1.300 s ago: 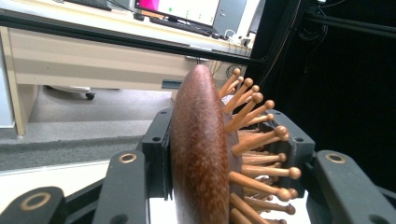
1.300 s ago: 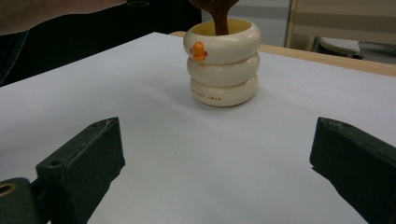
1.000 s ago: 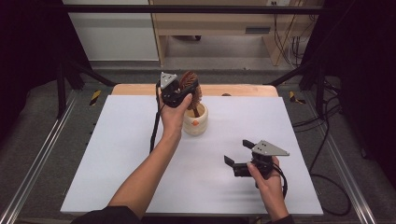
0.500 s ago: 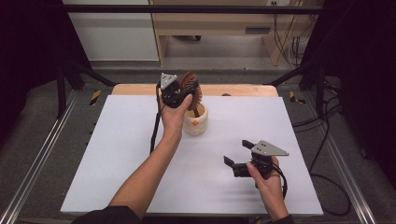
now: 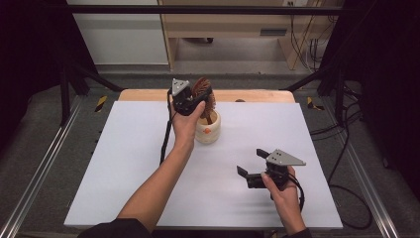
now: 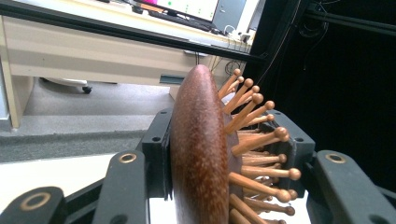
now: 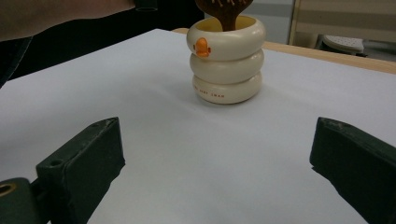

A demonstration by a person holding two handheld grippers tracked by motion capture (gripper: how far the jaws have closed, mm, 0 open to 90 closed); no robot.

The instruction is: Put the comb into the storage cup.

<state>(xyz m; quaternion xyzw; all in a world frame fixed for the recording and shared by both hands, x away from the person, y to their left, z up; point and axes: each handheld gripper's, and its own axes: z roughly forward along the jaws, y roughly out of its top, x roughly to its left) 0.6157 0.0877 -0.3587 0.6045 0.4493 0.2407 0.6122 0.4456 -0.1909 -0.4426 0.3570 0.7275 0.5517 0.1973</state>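
Observation:
A dark wooden hairbrush with ball-tipped wooden pins stands upright with its handle down inside a cream ringed cup. My left gripper is shut on the brush head; one jaw lies on its smooth back, the other among the pins. The cup bears a small orange duck mark, and the brush handle drops into its mouth. My right gripper hovers low over the white table near the front right, open, with nothing between its jaws.
The white table top ends in a wooden strip at the back. A black cable hangs from my left gripper to the table. Metal rails run along both sides, and a desk stands behind.

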